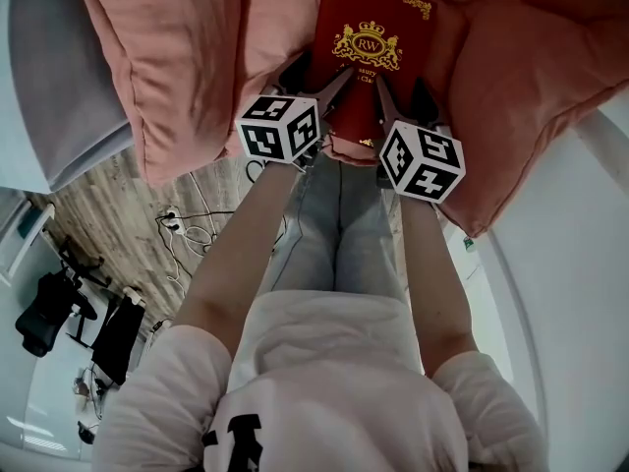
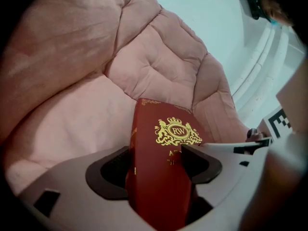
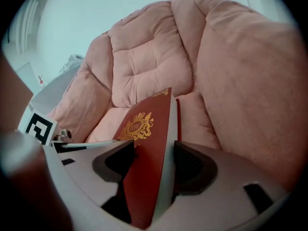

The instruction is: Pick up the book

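Straddling book (image 1: pixel 370 42), L tongs (image 2: pixel 156 168), R tongs (image 3: pixel 154 163)

Left gripper (image 2: pixel 155 168) near, bottom of view; jaws apart, dark pads (image 2: pixel 109 173) on either side of red book (image 2: pixel 161 186). Book upright, slightly tilted, spine to left, gold crest (image 2: pixel 177 132) on cover facing right. Book's far end on pink cushioned seat (image 2: pixel 86 124); quilted backrest (image 2: pixel 154 66) beyond. Marker cube (image 2: pixel 280 122) at right edge. Pale wall (image 2: pixel 216 18) far right.

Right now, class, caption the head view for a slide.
Left gripper and right gripper straddle a red book on pink cushions.
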